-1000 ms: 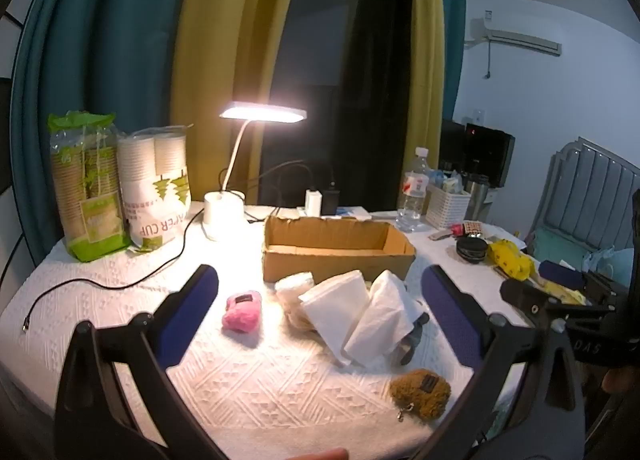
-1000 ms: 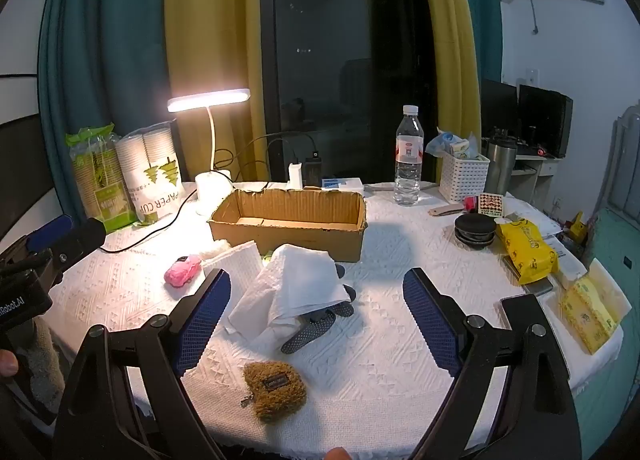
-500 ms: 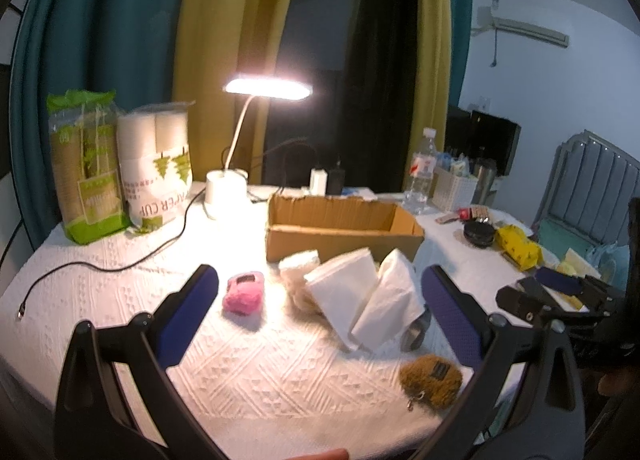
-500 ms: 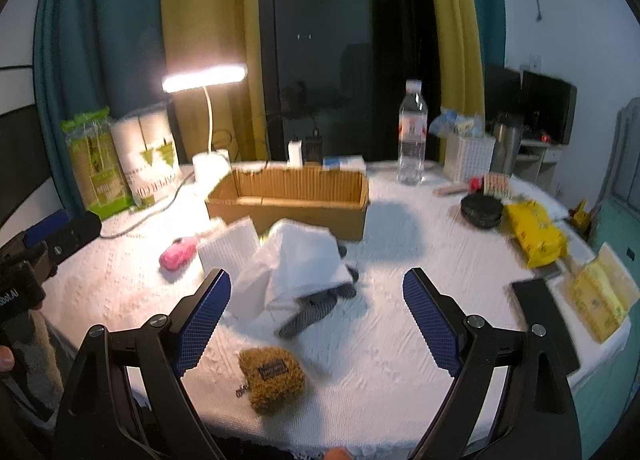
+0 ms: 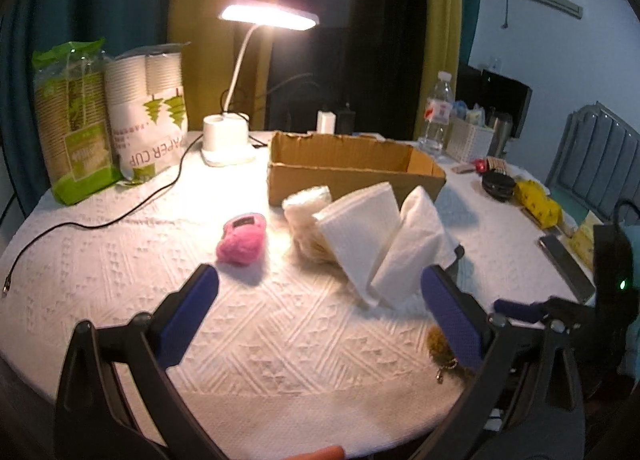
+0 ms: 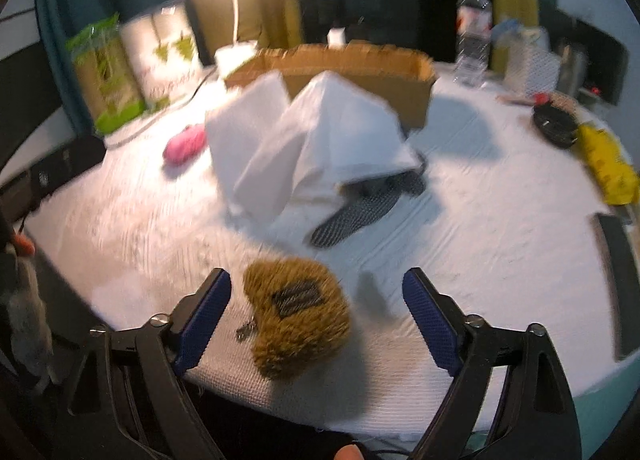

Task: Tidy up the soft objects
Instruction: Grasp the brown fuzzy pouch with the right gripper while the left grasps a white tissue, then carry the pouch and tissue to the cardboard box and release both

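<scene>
**Brown fuzzy pouch between my right jaws, not yet gripped**

Brown fuzzy pouch (image 6: 298,312) lies near the table's (image 6: 480,244) front edge, and I use it as my landmark. My right gripper (image 6: 316,302) straddles it, jaws closing, pads clear of the fur on both sides. My left gripper (image 5: 320,308) hangs to the pouch's left, jaws apart over bare cloth, nothing between them. Beyond the pouch sits a grey patterned insole (image 6: 356,212), partly under folded white towels (image 6: 320,140). Left of those, farther from the pouch, lies a pink plush (image 5: 242,238). Farthest back stands the cardboard box (image 5: 352,168).
</scene>
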Motion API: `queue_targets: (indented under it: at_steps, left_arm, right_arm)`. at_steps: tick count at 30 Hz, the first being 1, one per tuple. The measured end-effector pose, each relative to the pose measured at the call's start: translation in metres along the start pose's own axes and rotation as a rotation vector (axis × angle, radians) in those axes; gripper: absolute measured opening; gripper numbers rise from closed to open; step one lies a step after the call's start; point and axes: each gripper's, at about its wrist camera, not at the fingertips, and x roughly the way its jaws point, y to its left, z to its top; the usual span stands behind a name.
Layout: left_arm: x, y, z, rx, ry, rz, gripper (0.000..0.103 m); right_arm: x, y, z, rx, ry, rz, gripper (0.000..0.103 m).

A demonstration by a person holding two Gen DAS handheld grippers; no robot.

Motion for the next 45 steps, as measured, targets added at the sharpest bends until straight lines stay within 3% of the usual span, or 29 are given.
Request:
queue_targets:
  at_steps: [1, 4, 6, 7, 8, 18, 24, 26, 32, 45]
  left_arm:
    - [0.002, -0.002, 0.001, 0.006, 0.004, -0.002, 0.102]
    - [0.013, -0.012, 0.007, 0.031, 0.022, -0.017, 0.102]
    - [0.023, -0.021, 0.01, 0.05, 0.042, -0.028, 0.102]
    - [0.028, -0.025, 0.012, 0.058, 0.053, -0.032, 0.102]
    - [0.035, -0.032, 0.014, 0.07, 0.065, -0.042, 0.102]
    - [0.092, -0.094, 0.034, 0.154, 0.142, -0.083, 0.1]
    - [0.133, -0.116, 0.032, 0.183, 0.243, -0.065, 0.071]
    - [0.14, -0.117, 0.03, 0.174, 0.271, -0.071, 0.052]
    - [0.134, -0.122, 0.034, 0.182, 0.264, -0.098, 0.014]
    - [0.086, -0.11, 0.068, 0.173, 0.159, -0.192, 0.008]
  right_arm:
    - [0.003, 0.0, -0.001, -0.002, 0.01, 0.004, 0.066]
    - [0.009, -0.001, -0.003, -0.016, 0.035, 0.049, 0.065]
    - [0.01, -0.003, -0.003, -0.022, 0.035, 0.077, 0.056]
    - [0.008, -0.006, -0.003, -0.02, 0.029, 0.107, 0.044]
    - [0.007, -0.008, -0.002, -0.022, 0.023, 0.112, 0.042]
    - [-0.018, -0.075, 0.019, 0.034, -0.072, 0.035, 0.038]
    - [-0.026, -0.114, 0.027, 0.067, -0.116, 0.014, 0.038]
    - [-0.027, -0.123, 0.031, 0.075, -0.127, 0.01, 0.038]
    - [-0.03, -0.134, 0.043, 0.076, -0.158, 0.012, 0.039]
    - [-0.039, -0.115, 0.068, 0.037, -0.204, 0.01, 0.038]
